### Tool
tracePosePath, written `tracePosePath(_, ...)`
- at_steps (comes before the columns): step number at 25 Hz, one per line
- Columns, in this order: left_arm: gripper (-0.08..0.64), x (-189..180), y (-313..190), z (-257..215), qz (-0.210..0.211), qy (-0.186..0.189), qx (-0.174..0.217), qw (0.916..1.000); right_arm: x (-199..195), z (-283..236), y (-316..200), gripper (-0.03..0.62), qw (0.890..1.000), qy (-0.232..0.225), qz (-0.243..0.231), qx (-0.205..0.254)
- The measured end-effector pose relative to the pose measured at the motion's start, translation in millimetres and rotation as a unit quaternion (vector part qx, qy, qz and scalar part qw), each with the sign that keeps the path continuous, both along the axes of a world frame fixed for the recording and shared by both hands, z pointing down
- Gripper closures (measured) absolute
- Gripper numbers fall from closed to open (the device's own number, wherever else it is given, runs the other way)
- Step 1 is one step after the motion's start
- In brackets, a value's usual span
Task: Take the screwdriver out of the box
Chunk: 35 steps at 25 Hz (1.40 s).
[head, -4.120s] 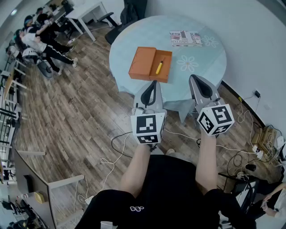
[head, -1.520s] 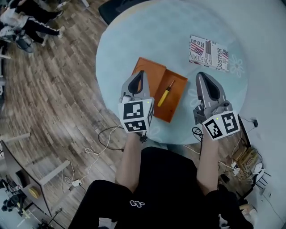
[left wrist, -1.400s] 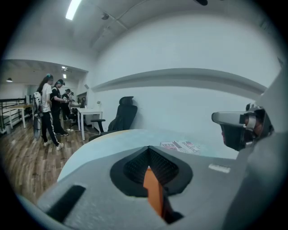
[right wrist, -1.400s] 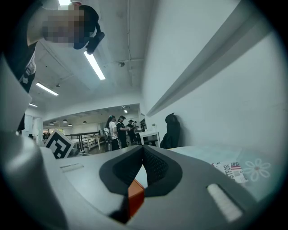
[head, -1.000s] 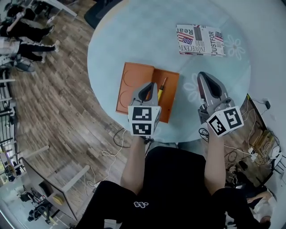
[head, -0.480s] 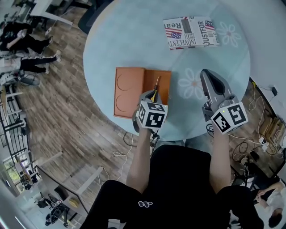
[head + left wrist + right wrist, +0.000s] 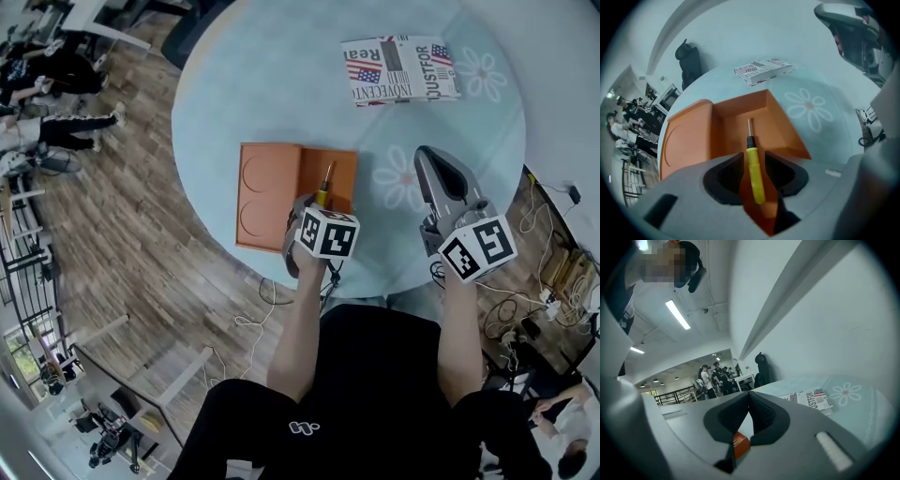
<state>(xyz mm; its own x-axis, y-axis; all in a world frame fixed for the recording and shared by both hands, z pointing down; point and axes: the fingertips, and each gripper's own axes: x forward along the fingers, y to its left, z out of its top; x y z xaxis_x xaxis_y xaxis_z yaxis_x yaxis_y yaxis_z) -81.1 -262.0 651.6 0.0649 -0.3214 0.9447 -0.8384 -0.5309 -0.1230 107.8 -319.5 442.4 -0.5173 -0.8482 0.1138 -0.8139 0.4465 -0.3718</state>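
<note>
Yellow-handled screwdriver [image 7: 754,173] with black collar and bare metal shaft, lying along the floor of the open orange cardboard box [image 7: 776,129], shaft towards the box's far wall. The handle lies between the jaws of the left gripper [image 7: 753,155], which stand apart, one on each side of it, orange box floor showing between handle and each pad. In the head view the left gripper [image 7: 312,204] sits over the near edge of the box [image 7: 343,167], the screwdriver [image 7: 324,184] projecting beyond it; the box's flat lid half lies on the side away from the right gripper. The right gripper [image 7: 433,157], beside the box and apart from it, has its jaws closed tip to tip on nothing [image 7: 749,394]. The box rests on a round pale-blue flower-printed table [image 7: 281,84]; beyond the box lies a flag-printed booklet [image 7: 400,70].
</note>
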Motion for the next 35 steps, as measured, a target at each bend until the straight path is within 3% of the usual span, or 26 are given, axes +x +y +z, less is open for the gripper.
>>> tracePosePath(4, 0.413, -0.8, 0.5, 8.3, 0.001, -0.033, -0.031, 0.9990, -7.1, 0.6, -2.5, 0.580, 1.000, -0.001, -0.010, 0.000)
tracePosePath(8, 0.423, -2.6, -1.0, 15.6, 0.019, -0.083, -0.035, 0.9957, -10.6, -0.3, -2.7, 0.580, 1.000, 0.000, -0.016, 0.000)
tracePosePath(11, 0.469, 0.7, 1.0, 16.9, 0.022, -0.090, -0.034, 0.9951, -8.5, -2.6, -2.0, 0.580, 1.000, 0.000, -0.016, 0.002)
tracePosePath(15, 0.476, 2.3, 2.4, 16.5, 0.022, -0.091, -0.032, 0.9950, -5.1, -4.9, 1.0, 0.580, 1.000, 0.003, -0.018, 0.002)
tracePosePath(19, 0.479, 3.5, 5.3, 11.1, 0.003, -0.069, -0.033, 0.9970, -6.0, -11.4, 5.3, 0.580, 0.999, 0.008, -0.030, 0.008)
tracePosePath(24, 0.479, 0.7, -1.0, -21.4, -0.067, 0.010, 0.013, 0.9976, -8.0, -18.6, 10.6, 0.580, 0.999, 0.013, -0.049, 0.018)
tracePosePath(28, 0.479, 0.5, -10.0, -65.9, -0.133, 0.110, 0.079, 0.9818, -18.7, -29.9, 20.2, 0.580, 0.996, 0.015, -0.077, 0.031)
tracePosePath(33, 0.479, -7.8, -17.8, -139.1, -0.180, 0.184, 0.195, 0.9463, -34.8, -56.0, 30.5, 0.580, 0.990, 0.019, -0.127, 0.066)
tracePosePath(35, 0.479, -8.7, -15.9, -168.8, -0.185, 0.214, 0.242, 0.9282, -37.9, -66.1, 37.1, 0.580, 0.987, 0.018, -0.139, 0.079)
